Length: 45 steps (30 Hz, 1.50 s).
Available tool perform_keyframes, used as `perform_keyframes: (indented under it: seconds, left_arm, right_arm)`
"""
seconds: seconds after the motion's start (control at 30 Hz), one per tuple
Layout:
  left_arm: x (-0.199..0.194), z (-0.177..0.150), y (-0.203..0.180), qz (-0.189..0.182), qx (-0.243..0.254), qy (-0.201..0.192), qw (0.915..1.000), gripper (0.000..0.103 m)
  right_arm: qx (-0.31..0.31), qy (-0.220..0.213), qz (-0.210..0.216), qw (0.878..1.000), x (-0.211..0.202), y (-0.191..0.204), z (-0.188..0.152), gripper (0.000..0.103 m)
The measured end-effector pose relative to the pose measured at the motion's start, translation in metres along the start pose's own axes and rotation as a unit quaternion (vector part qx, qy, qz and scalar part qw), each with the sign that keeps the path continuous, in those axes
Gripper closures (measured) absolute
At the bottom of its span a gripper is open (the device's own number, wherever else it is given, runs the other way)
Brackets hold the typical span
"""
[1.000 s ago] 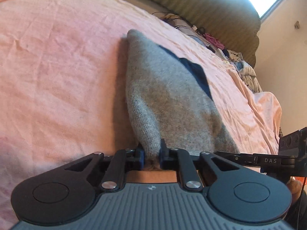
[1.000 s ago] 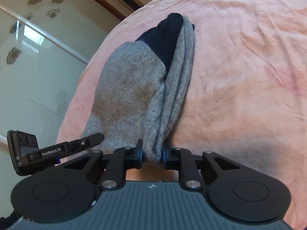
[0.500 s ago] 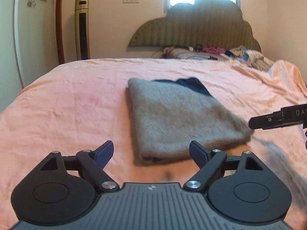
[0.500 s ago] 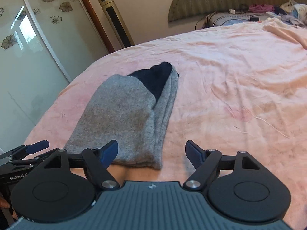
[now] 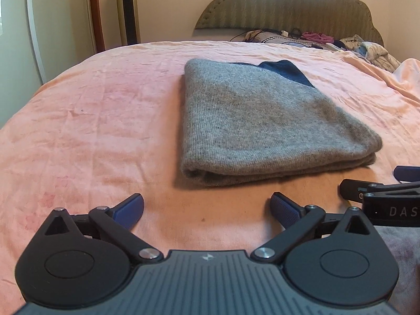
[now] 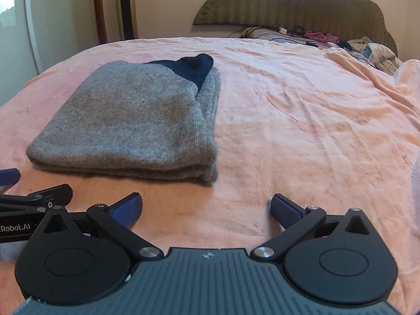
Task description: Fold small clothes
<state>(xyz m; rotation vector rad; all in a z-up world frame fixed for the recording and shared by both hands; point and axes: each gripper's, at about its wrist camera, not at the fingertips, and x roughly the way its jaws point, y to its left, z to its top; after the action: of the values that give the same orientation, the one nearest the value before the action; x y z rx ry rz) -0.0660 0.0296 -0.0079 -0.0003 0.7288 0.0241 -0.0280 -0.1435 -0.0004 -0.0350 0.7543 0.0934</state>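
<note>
On the pink bed (image 5: 105, 120) lay the grey garment (image 5: 252, 131), folded into a flat stack. Both the left gripper (image 5: 207, 208) and right gripper (image 6: 206, 208) were spread, empty, just short of it; folding looked done.

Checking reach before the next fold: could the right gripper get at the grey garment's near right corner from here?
Probably yes: the right gripper is open, and only bare pink sheet lies between it and the grey garment.
</note>
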Motion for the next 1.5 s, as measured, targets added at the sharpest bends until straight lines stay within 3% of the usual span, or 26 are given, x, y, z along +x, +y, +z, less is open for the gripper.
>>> perform_keyframes:
  seconds: [0.17,1.23,1.5]
  left_arm:
    - [0.001,0.000,0.001,-0.001,-0.002,-0.001,1.0000,0.000]
    - [0.004,0.000,0.001,-0.006,-0.005,-0.002,1.0000,0.000]
    - [0.000,0.000,0.014,-0.032,-0.030,-0.012,0.9990,0.000]
  right_arm:
    - [0.005,-0.020,-0.001,1.000,-0.001,0.001,-0.007,0.000]
    - [0.004,-0.022,0.000,1.000,-0.004,0.002,-0.008,0.000]
    - [0.004,-0.022,0.000,1.000,-0.004,0.002,-0.009,0.000]
